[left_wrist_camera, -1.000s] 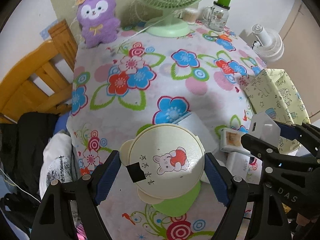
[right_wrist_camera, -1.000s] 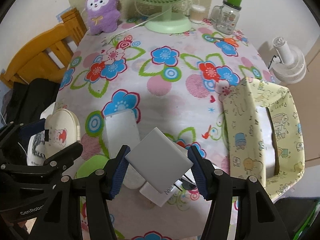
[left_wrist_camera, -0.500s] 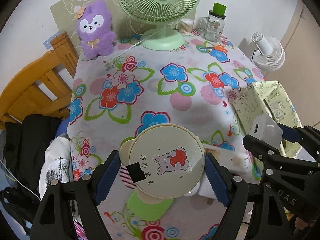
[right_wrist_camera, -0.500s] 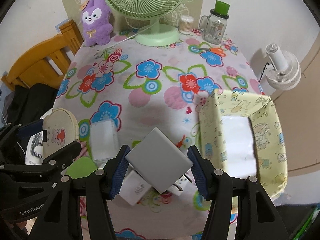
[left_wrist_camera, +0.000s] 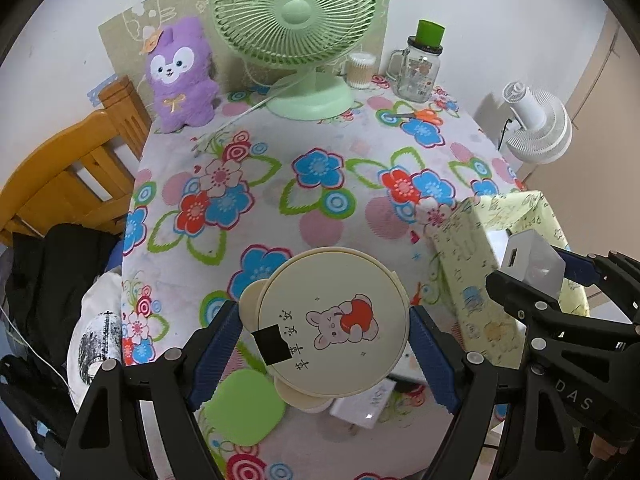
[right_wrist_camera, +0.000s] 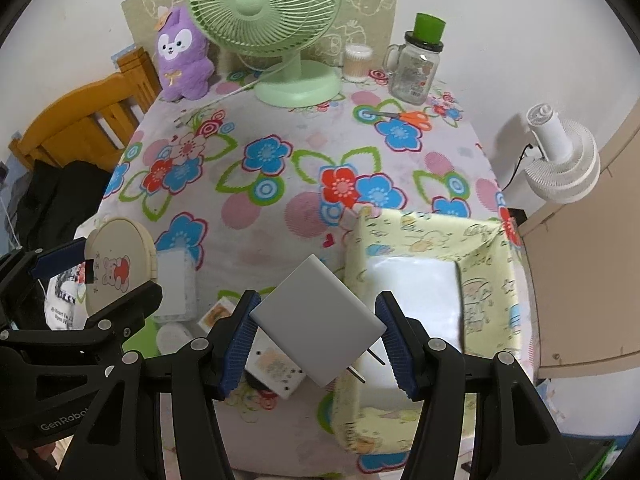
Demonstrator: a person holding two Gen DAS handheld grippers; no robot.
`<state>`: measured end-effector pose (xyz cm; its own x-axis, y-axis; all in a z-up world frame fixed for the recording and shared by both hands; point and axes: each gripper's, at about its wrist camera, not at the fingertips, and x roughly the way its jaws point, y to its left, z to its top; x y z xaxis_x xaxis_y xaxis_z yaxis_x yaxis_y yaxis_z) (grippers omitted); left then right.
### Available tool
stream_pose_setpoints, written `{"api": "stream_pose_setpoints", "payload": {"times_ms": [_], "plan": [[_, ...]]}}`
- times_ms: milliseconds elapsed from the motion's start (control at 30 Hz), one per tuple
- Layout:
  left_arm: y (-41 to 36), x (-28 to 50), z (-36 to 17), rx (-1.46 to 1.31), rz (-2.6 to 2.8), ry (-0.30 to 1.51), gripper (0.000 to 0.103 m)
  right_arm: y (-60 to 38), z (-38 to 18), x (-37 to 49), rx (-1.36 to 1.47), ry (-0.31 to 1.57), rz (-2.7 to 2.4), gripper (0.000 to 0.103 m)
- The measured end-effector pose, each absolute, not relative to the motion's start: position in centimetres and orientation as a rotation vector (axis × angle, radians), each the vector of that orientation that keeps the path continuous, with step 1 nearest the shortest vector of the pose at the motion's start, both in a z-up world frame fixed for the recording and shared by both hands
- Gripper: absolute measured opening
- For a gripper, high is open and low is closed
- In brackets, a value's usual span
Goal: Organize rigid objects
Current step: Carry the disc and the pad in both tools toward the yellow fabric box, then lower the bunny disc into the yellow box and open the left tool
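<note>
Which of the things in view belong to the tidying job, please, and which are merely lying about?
Job:
- round case, in left claw
- charger, in right claw
- yellow box
- green pad
- white box

Lying about:
- green fan
- purple plush
- jar
- scissors
- white fan

Home, lived-in room: flowered cloth over surface (right_wrist_camera: 280, 216), purple plush toy (right_wrist_camera: 182, 56), green desk fan (right_wrist_camera: 272, 20), wooden chair (right_wrist_camera: 88, 120) draped with dark clothes, white fan (right_wrist_camera: 560, 160) beside.
</note>
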<state>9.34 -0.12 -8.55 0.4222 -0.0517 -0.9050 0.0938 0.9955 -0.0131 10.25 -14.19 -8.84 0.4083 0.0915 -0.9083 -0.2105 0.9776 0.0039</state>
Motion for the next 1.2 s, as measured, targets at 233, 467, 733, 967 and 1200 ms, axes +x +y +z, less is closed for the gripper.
{"api": "stream_pose_setpoints", "payload": {"times_ms": [233, 467, 733, 967, 1200], "plan": [[-2.5, 10.2, -8.2, 0.04, -0.092, 1.126, 0.084, -16.5, -8.5, 11.1, -0.121, 1.126, 0.193, 0.062], [-5.1, 11.0, -8.3, 0.054, -0.113, 1.128, 0.084, -19.2, -8.7, 11.8, -0.11, 1.133, 0.176, 0.062], [-8.9, 12.0, -8.6, 0.085, -0.147, 1.122, 0.084, -23.0, -9.1, 12.2, -0.083, 1.139, 0.139, 0.062], [-11.9, 12.6, -9.0, 0.103, -0.177, 1.124, 0.084, -26.2, -9.5, 12.4, -0.063, 1.145, 0.115, 0.062], [-14.3, 13.1, -9.6, 0.096, -0.202, 1.126, 0.084, -28.5, -9.8, 12.6, -0.059, 1.143, 0.095, 0.062]]}}
